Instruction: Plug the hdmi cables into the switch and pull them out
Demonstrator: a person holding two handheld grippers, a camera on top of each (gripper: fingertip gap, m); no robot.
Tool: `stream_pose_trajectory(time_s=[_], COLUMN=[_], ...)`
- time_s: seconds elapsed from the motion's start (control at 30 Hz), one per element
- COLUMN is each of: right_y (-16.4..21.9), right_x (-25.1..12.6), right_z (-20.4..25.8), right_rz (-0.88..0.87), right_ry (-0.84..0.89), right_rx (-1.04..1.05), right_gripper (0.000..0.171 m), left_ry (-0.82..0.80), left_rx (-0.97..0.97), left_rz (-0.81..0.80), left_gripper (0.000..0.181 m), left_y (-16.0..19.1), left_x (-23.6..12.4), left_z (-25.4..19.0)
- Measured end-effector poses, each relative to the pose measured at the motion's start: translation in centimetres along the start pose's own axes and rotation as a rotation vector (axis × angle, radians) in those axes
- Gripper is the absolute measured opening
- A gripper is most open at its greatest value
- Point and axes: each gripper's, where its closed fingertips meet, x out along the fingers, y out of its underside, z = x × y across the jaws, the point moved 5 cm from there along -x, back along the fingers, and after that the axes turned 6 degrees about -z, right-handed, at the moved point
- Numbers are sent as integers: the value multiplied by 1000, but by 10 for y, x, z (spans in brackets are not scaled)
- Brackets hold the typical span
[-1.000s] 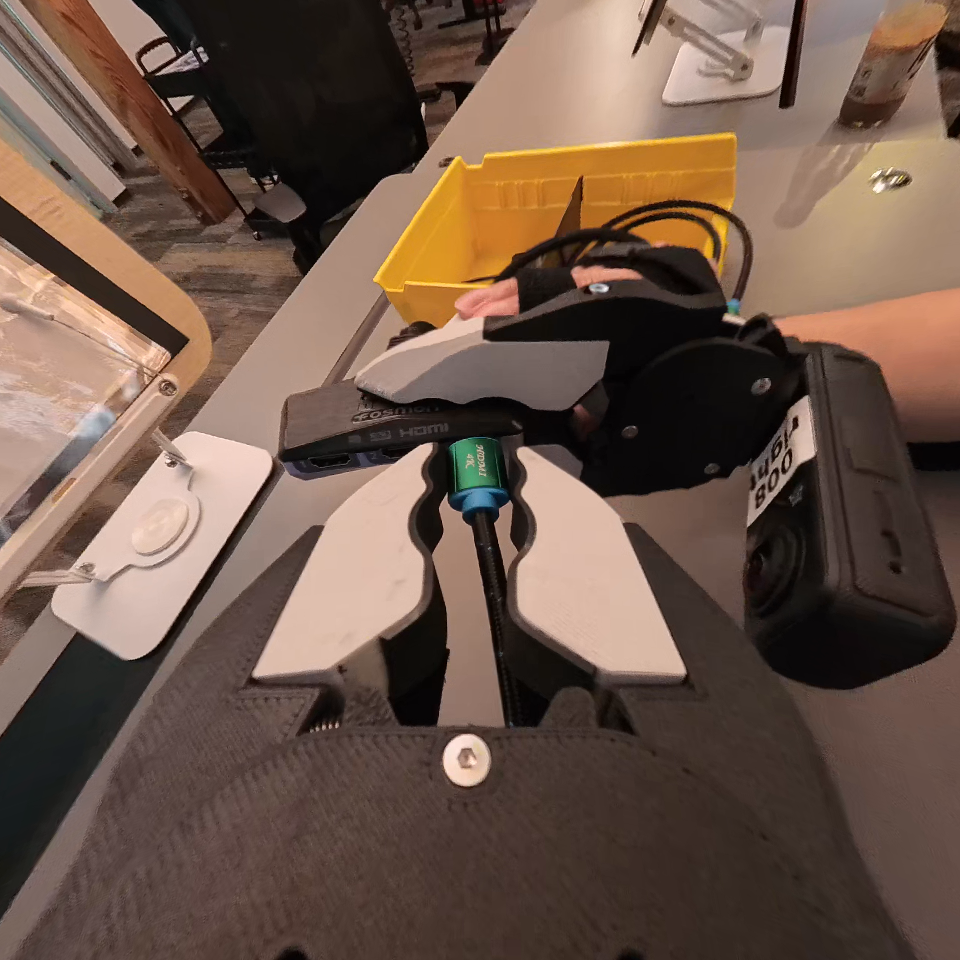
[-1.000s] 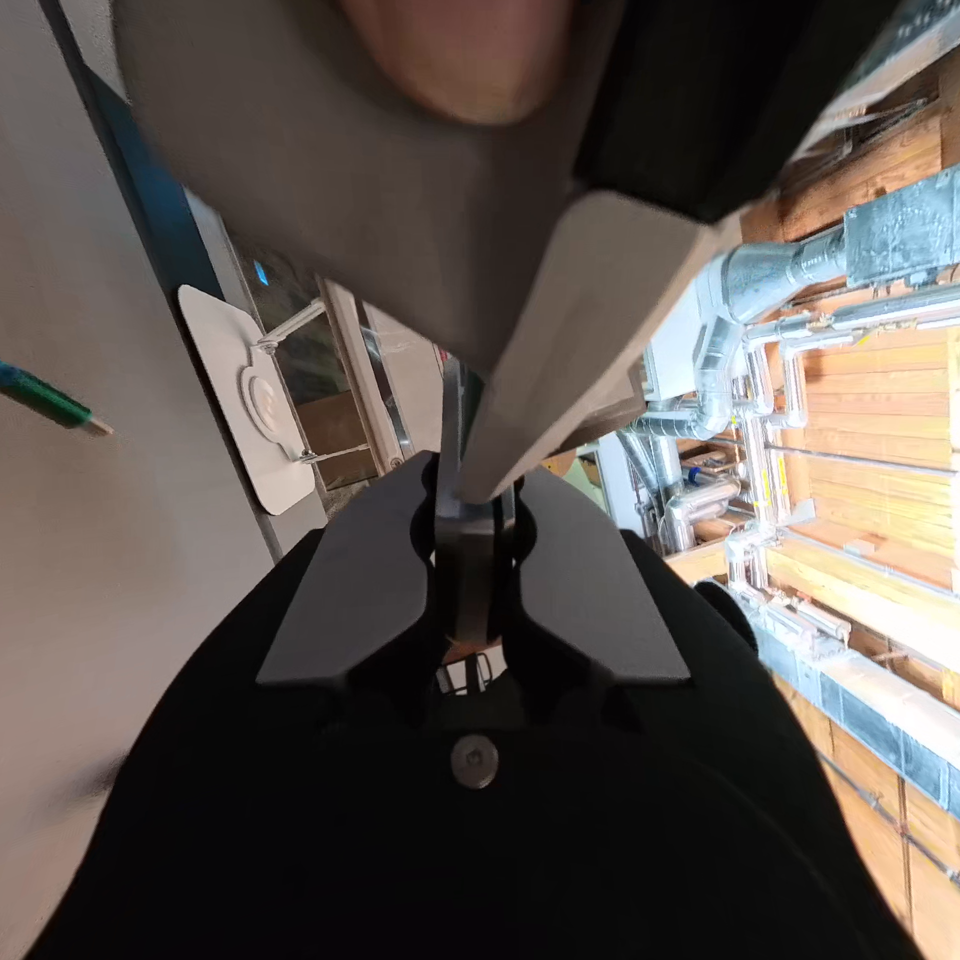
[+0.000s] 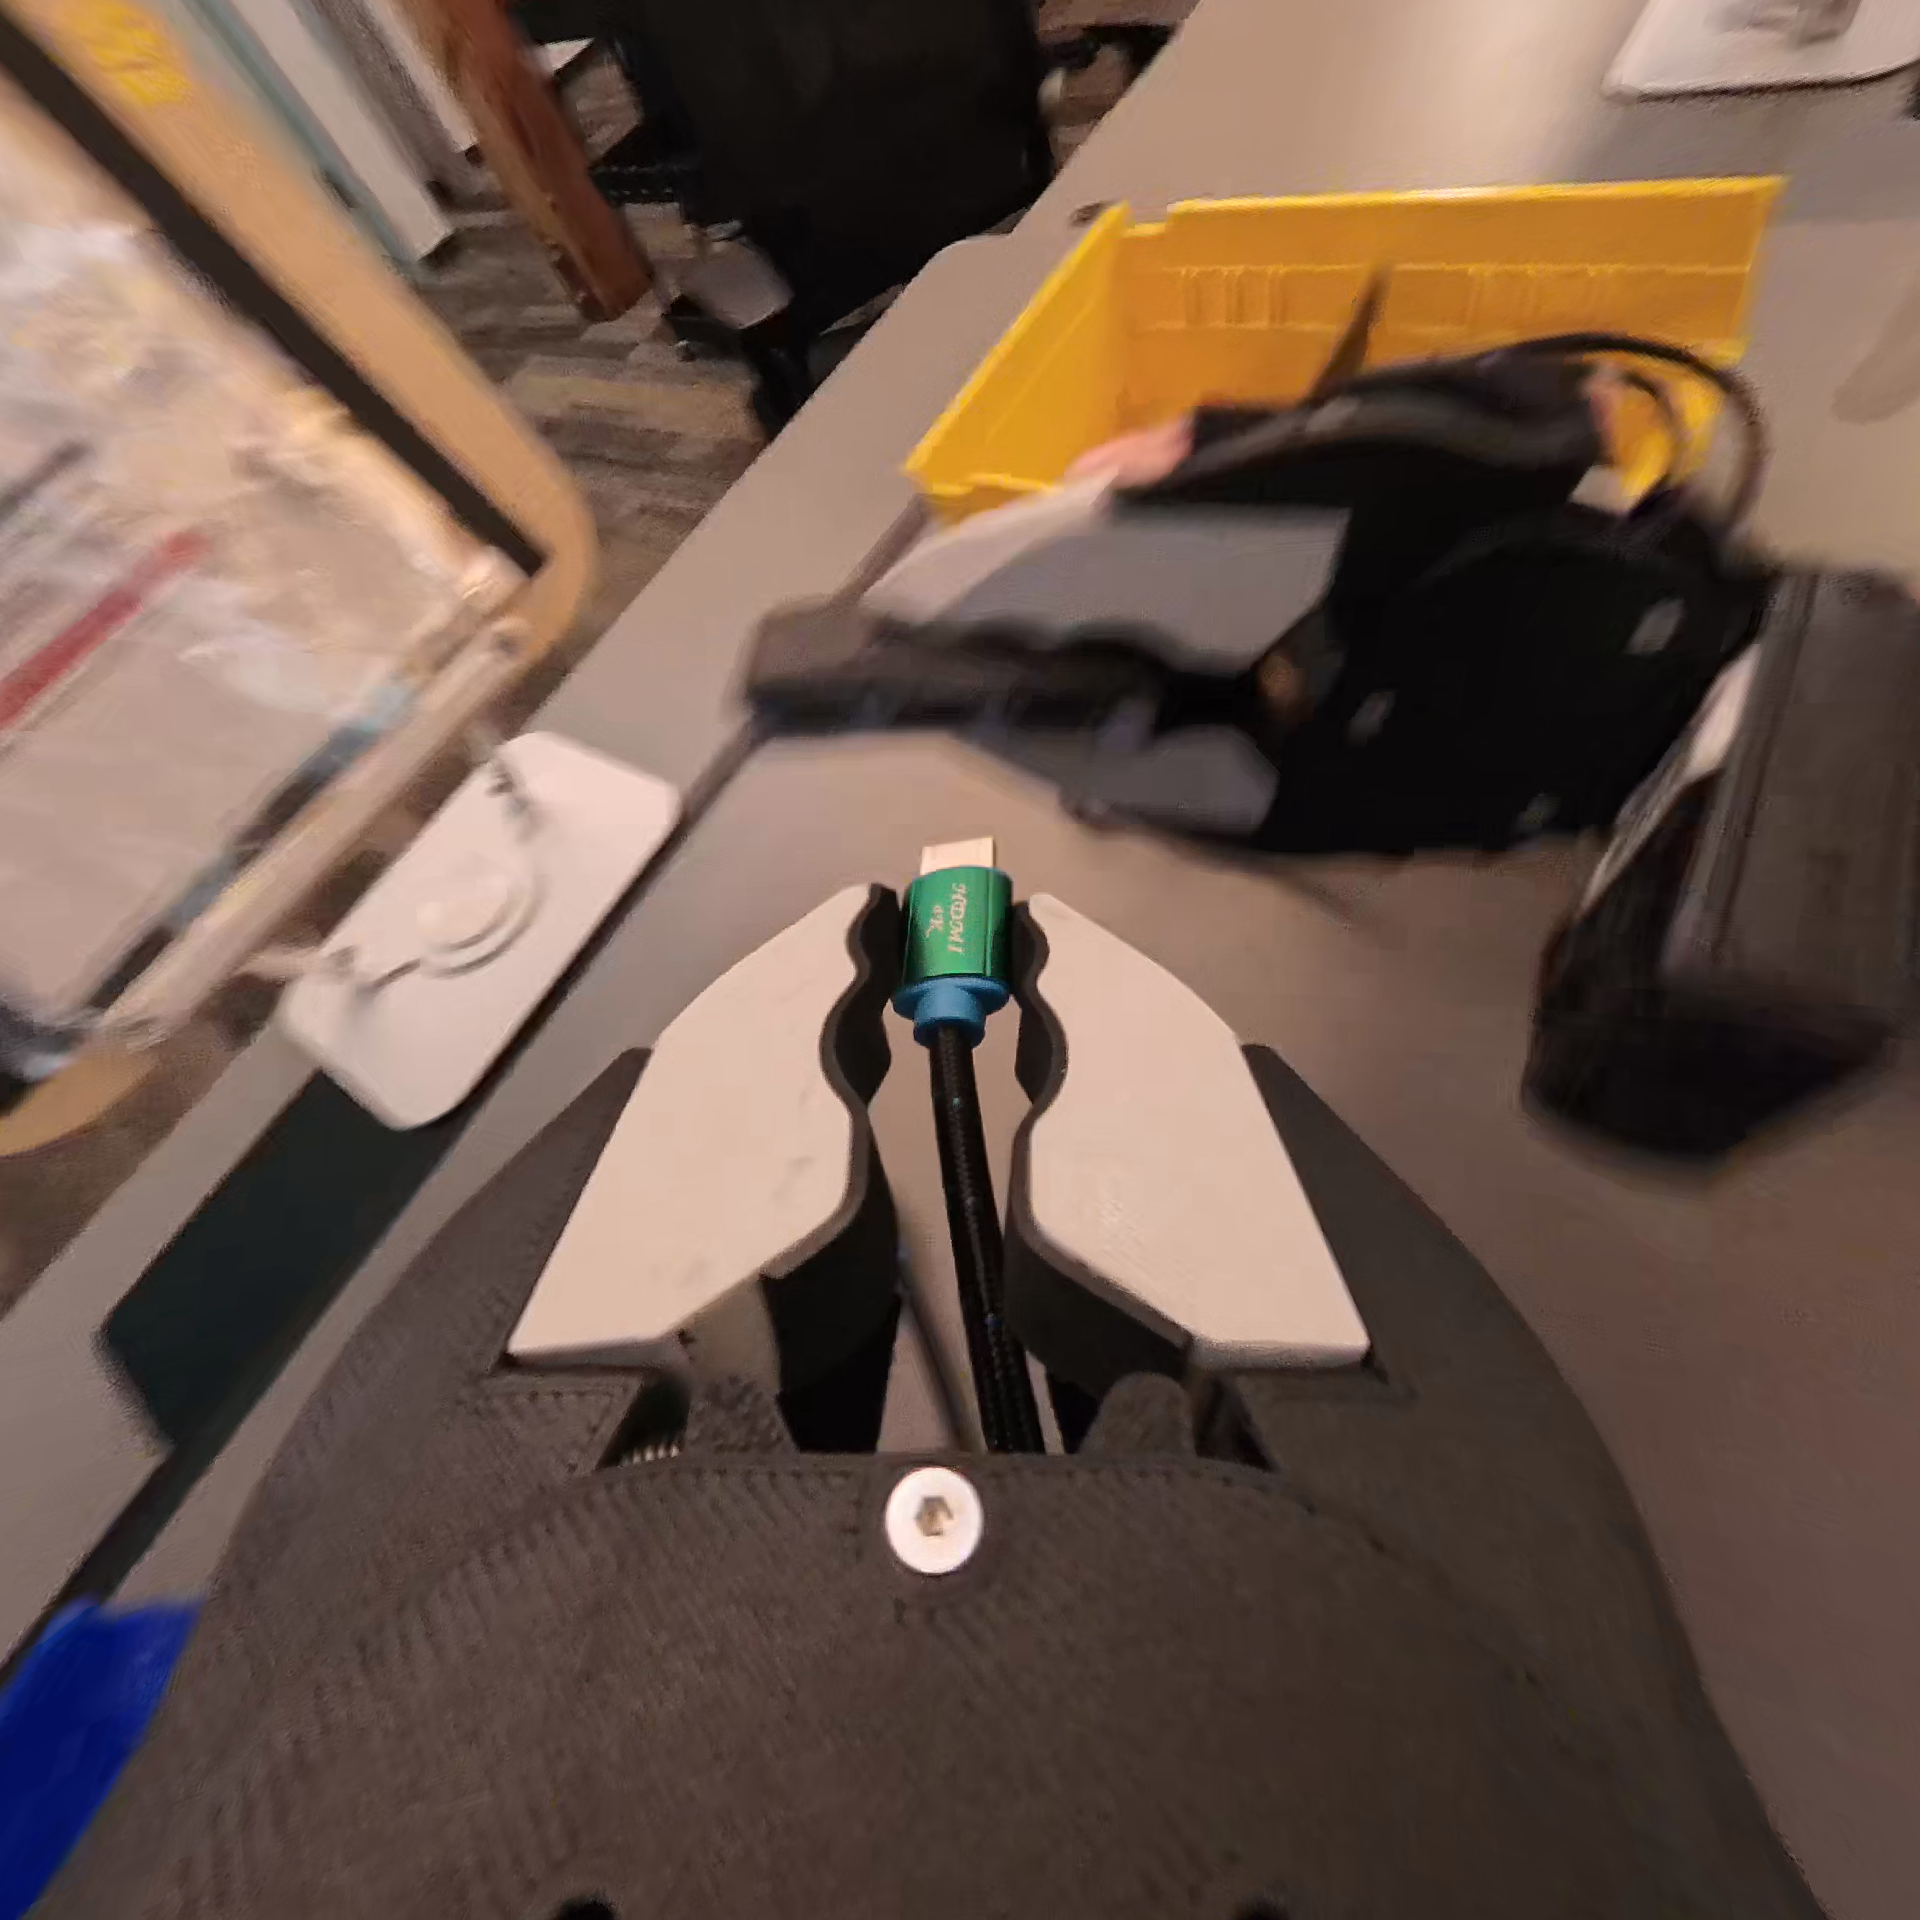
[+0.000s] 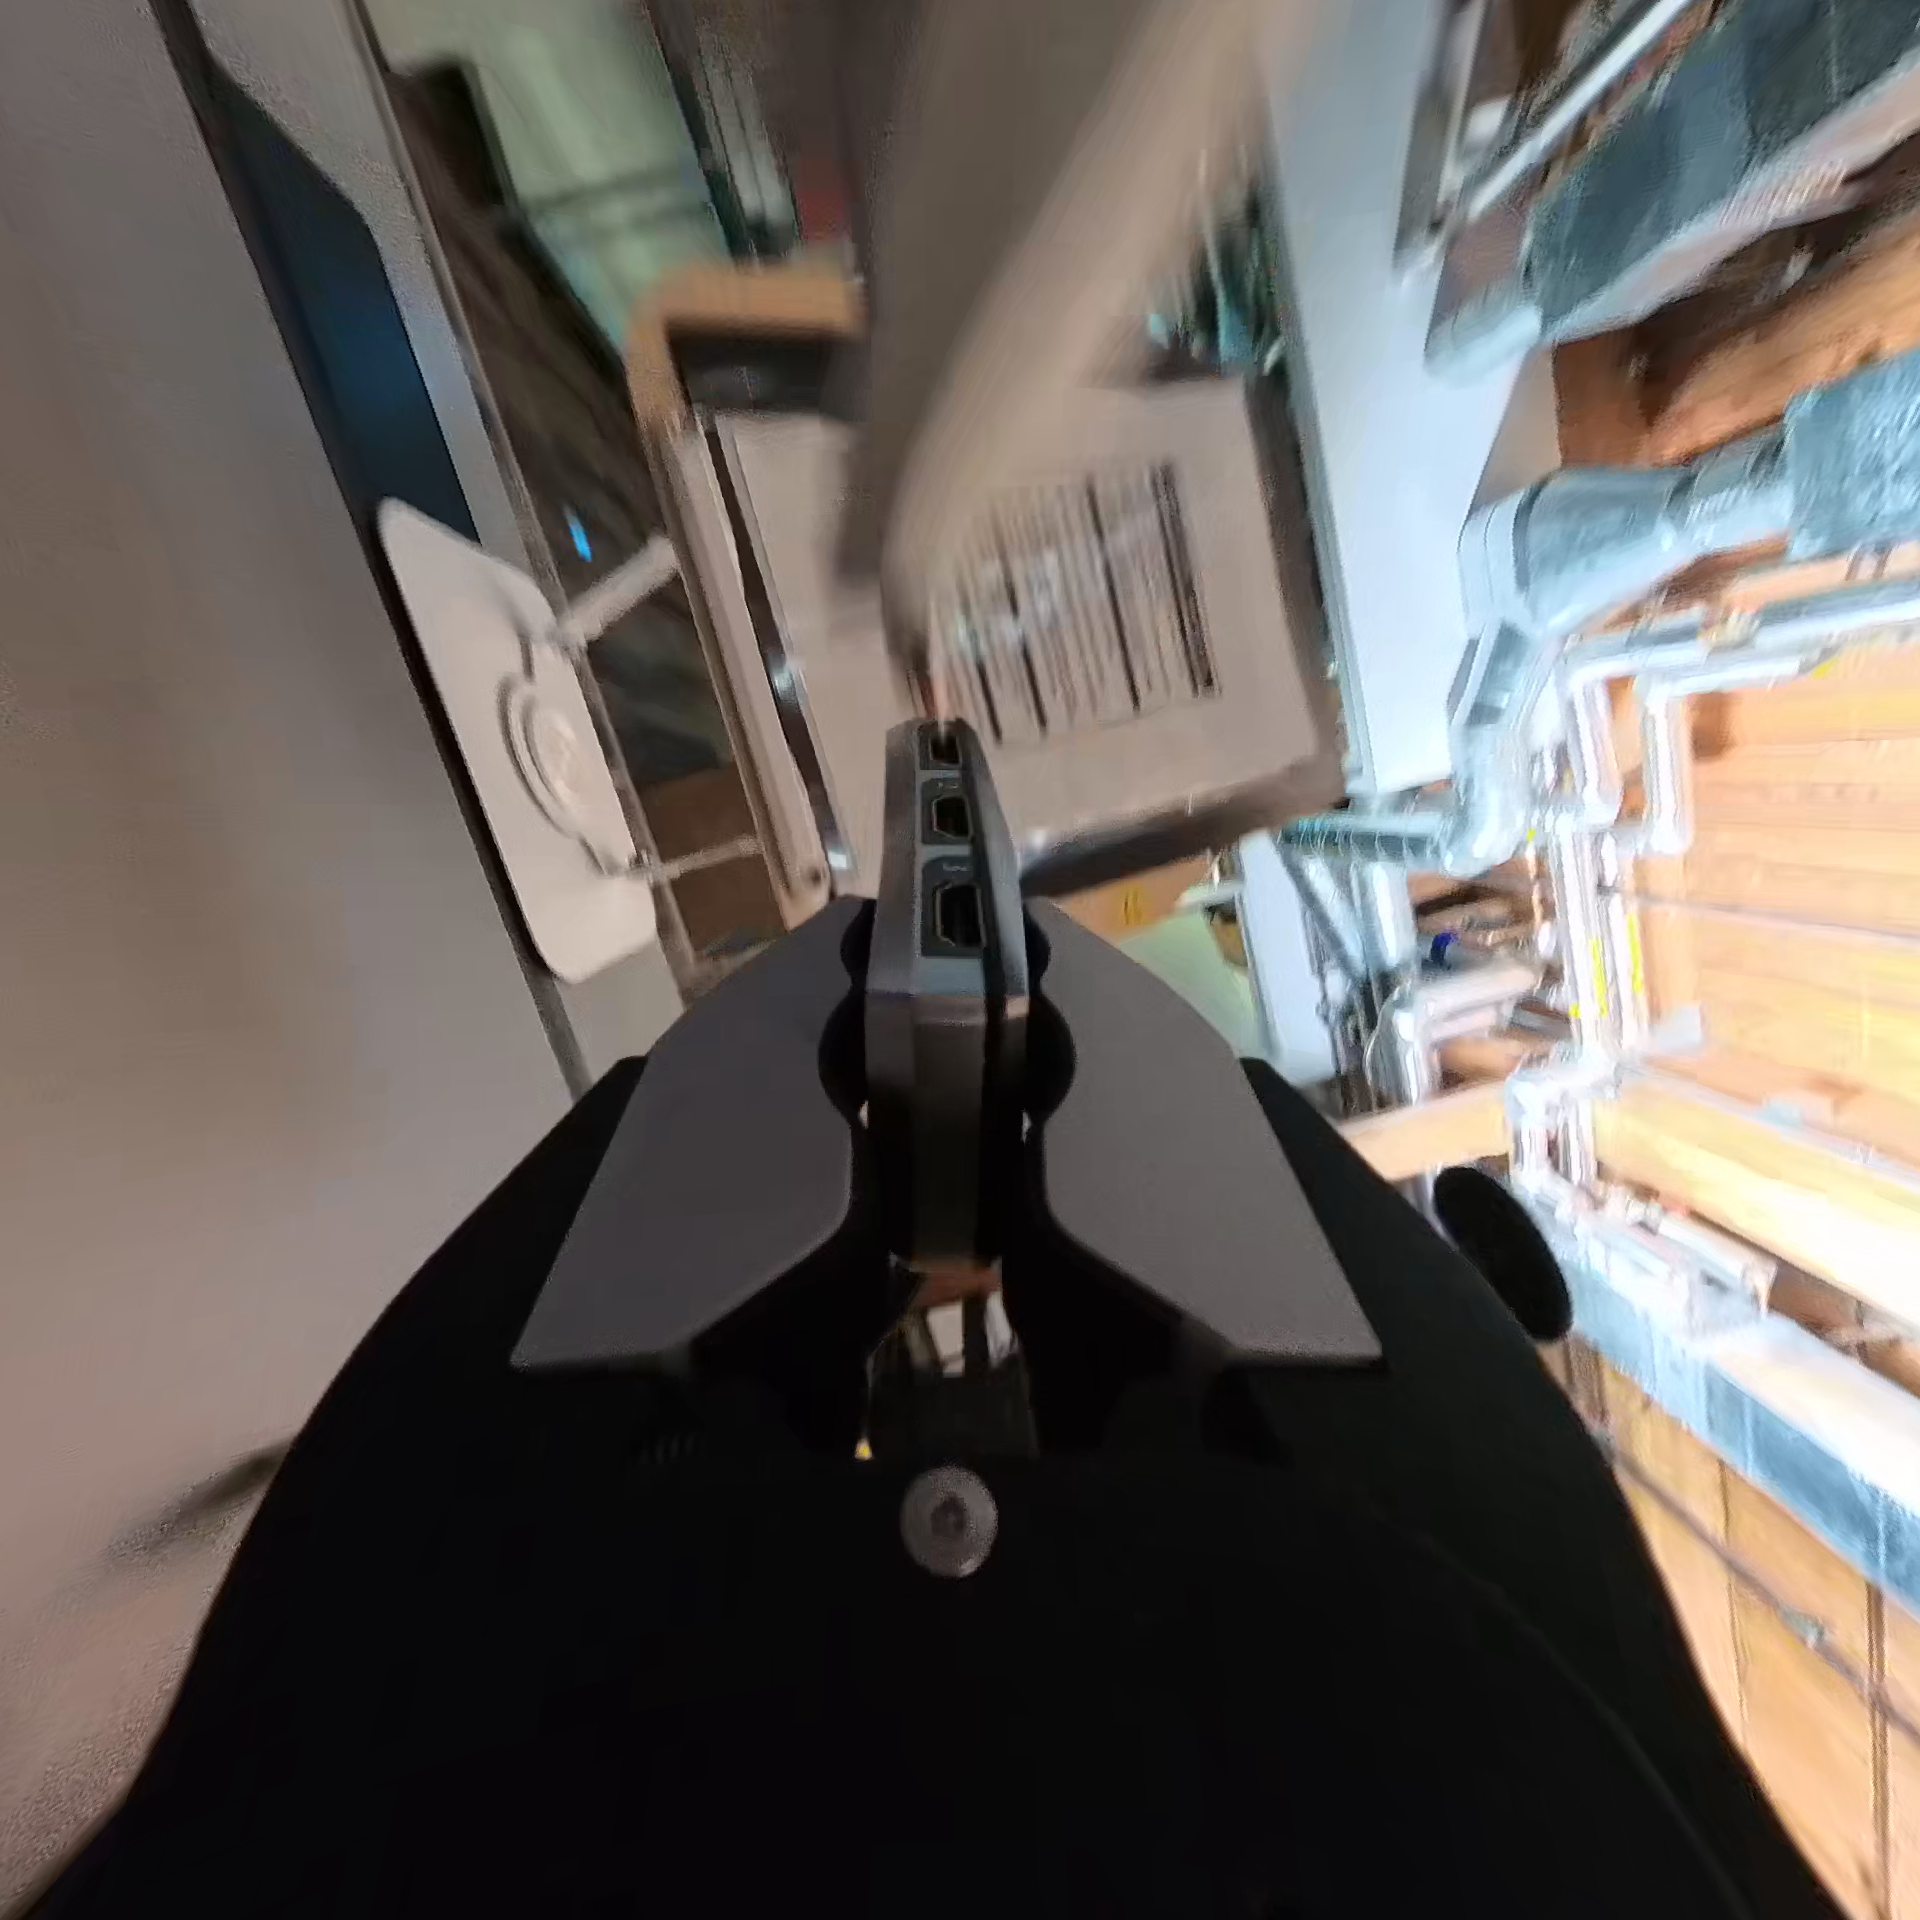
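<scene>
At frame centre of the left wrist view, the left gripper (image 3: 951,935) pinches the green plug (image 3: 953,940) of the HDMI cable (image 3: 977,1247); its metal tip is bare, well apart from the blurred switch (image 3: 883,665) at centre right. In the right wrist view, the right gripper (image 4: 945,935) clamps the switch (image 4: 940,935) edge-on, empty ports showing. A yellow bin (image 3: 1299,281) sits upper right on the grey table (image 3: 1558,1403).

Free room: bare grey bench (image 3: 1195,831) at frame centre, ahead of the left tongs (image 3: 954,914).
Obstacles: white flat stand base (image 3: 488,925) centre left; yellow plastic bin (image 3: 1299,291) upper right.
</scene>
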Motion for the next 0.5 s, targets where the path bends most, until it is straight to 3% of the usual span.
stream_pose_trajectory(time_s=[0.03, 0.13, 0.23, 0.5], right_y=[20, 44, 30, -13], right_x=[0, -10, -11, -16], right_z=[-7, -36, -45, -49], right_rz=[42, 27, -2, -162], right_ry=[11, 50, 43, -105], right_rx=[41, 129, 159, 380], right_gripper=[25, 24, 24, 23], left_ry=[-33, 96, 85, 144], left_rx=[-18, -152, -126, -118], left_rz=[-1, -277, -364, -398], left_gripper=[20, 20, 20, 20], left_y=[2, -19, -29, -37], left_x=[-13, -72, -106, -105], left_z=[16, 41, 46, 35])
